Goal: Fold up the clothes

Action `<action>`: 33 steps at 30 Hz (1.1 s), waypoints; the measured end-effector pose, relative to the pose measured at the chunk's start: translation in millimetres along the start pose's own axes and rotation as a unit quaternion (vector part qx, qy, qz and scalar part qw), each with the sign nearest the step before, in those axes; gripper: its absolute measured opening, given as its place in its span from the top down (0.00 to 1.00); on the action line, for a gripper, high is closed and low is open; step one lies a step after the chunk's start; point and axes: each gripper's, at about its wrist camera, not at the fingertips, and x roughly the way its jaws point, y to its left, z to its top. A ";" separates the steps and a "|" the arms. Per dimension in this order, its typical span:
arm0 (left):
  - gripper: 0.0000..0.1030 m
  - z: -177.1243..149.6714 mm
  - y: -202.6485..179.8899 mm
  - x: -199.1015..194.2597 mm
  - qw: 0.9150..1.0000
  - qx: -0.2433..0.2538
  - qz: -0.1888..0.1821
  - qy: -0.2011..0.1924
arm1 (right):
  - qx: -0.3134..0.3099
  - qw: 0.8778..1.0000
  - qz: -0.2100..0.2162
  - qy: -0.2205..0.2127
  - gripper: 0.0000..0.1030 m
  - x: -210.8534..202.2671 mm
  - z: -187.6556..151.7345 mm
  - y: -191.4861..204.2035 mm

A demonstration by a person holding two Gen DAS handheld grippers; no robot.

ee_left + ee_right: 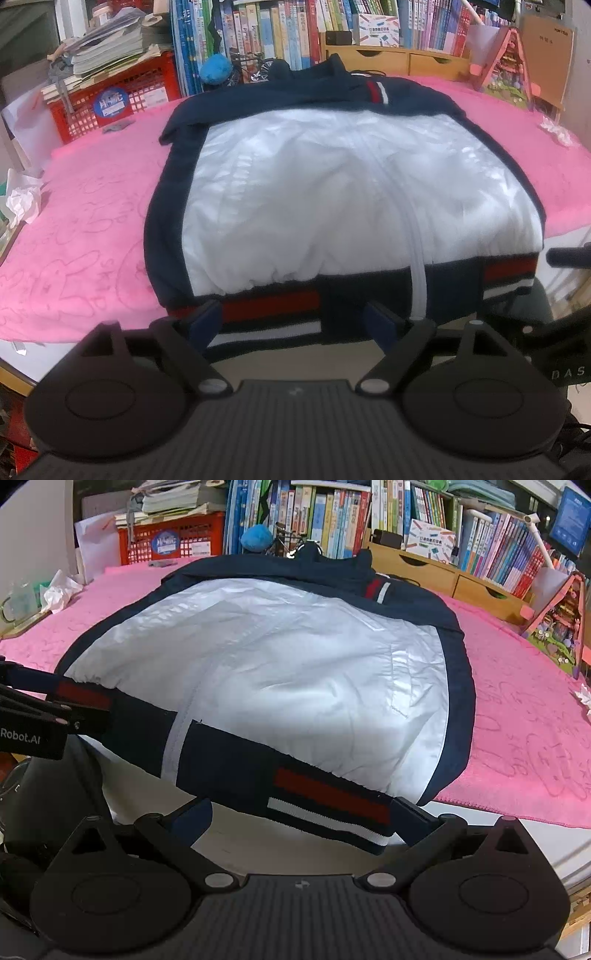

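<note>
A white jacket (332,192) with navy borders lies flat on a pink towel (92,221), zipper side up. Its navy hem band (269,310) with red and white stripes hangs slightly over the near table edge. My left gripper (291,325) stands open, its fingers on either side of the hem's left part without pressing it. In the right wrist view the jacket (277,664) fills the middle. My right gripper (301,816) is open wide around the right part of the hem band (328,797). The left gripper (74,716) also shows there at the left.
Behind the towel stand a red crate (122,99) piled with papers, a row of books (295,33), a wooden drawer unit (406,59) and a small pink house model (509,70). Crumpled tissue (22,199) lies at the left. The white table edge (517,834) runs along the front.
</note>
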 end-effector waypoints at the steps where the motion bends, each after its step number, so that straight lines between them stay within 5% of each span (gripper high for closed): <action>1: 0.17 0.0 -0.4 0.3 1.000 0.001 0.000 0.001 | 0.002 1.000 0.000 0.001 0.00 0.4 -0.1 -0.4; 7: 0.16 1.9 1.4 0.1 1.000 0.001 -0.005 0.000 | 0.010 1.000 0.001 0.004 0.00 3.2 -1.0 -4.8; 11: 0.11 8.4 40.1 -13.3 0.996 -0.045 -0.044 -0.064 | -0.008 0.998 -0.014 -0.068 0.00 -12.8 -2.2 -26.1; 14: 0.11 6.9 72.3 -13.3 0.994 -0.076 -0.054 -0.064 | 0.039 0.995 -0.004 -0.093 0.00 -20.6 -5.4 -67.0; 18: 0.11 -1.8 100.6 -0.6 0.989 -0.114 -0.084 -0.044 | 0.159 0.984 0.047 -0.060 0.00 -10.4 -14.2 -121.8; 22: 0.11 -9.5 120.9 13.8 0.978 -0.166 -0.122 -0.029 | 0.210 0.973 0.085 -0.044 0.00 7.7 -26.9 -140.3; 27: 0.07 -13.6 124.5 31.0 0.962 -0.206 -0.174 -0.034 | 0.197 0.970 0.138 -0.046 0.00 27.5 -26.1 -130.1; 33: 0.07 -22.4 121.6 53.0 0.950 -0.233 -0.206 -0.008 | 0.208 0.949 0.230 -0.051 0.09 51.6 -23.8 -125.3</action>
